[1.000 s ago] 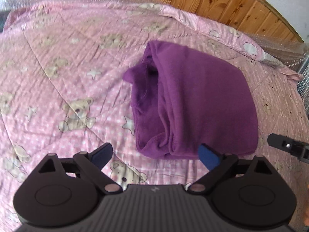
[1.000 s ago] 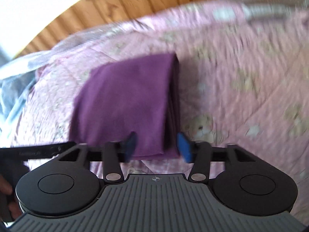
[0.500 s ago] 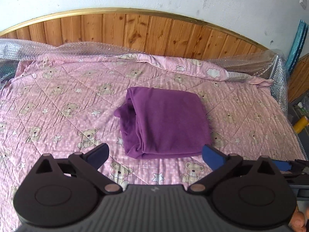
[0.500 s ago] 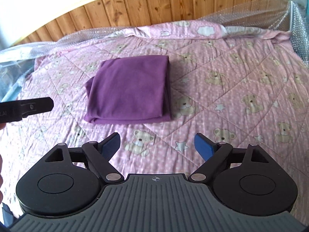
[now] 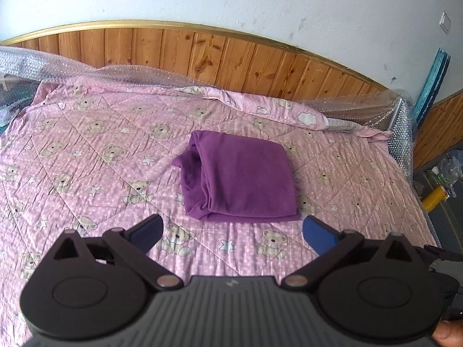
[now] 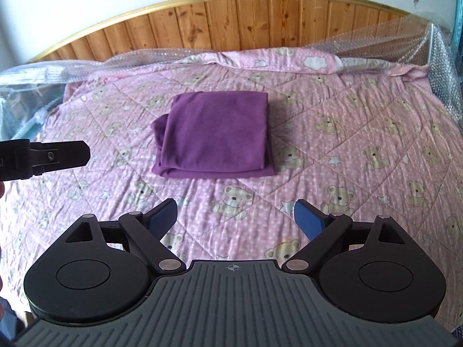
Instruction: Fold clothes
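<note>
Right wrist: garment [image 6: 214, 136] beyond tongs [image 6: 235, 219]

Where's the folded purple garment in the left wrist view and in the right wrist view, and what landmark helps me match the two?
Left wrist: the purple garment lies mid-frame on the quilt, beyond the open left gripper.
Right wrist: it sits centre, slightly left, beyond the open right gripper.
Shared landmark: the wooden headboard behind the bed.

purple garment [image 5: 243, 182] | folded rectangle | flat, mid pink quilt [image 5: 86, 150]
</note>
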### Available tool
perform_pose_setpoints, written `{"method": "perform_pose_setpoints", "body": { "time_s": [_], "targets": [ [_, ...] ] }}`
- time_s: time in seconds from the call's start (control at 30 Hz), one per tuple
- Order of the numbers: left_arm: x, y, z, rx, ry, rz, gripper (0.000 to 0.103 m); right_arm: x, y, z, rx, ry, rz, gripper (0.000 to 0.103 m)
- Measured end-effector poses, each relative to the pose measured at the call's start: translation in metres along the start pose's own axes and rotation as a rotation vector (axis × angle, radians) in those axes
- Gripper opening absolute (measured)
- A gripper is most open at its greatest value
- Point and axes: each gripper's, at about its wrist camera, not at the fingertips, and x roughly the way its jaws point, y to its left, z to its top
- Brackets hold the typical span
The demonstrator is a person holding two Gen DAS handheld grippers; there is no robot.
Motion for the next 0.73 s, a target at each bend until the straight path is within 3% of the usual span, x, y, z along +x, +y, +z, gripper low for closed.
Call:
{"method": "perform_pose_setpoints", "body": {
  "time_s": [0.2,0.37,0.73],
  "targets": [
    [-0.008,0.007,-0.006,-0.031,0.012,-0.03,0.103,-0.008,0.006,-0.006,0.007,-0.005,-0.025,0.091],
    [-0.018,0.004,-0.015,0.002,-0.034,-0.021,0.103,-0.009,0.01,-0.011,0.005,-0.001,-0.038,0.092],
    [-0.023,0.004,-0.02,0.039,-0.025,-0.01,0.103,-0.008,0.024,-0.016,-0.002,0.009,-0.046,0.092]
  ]
}}
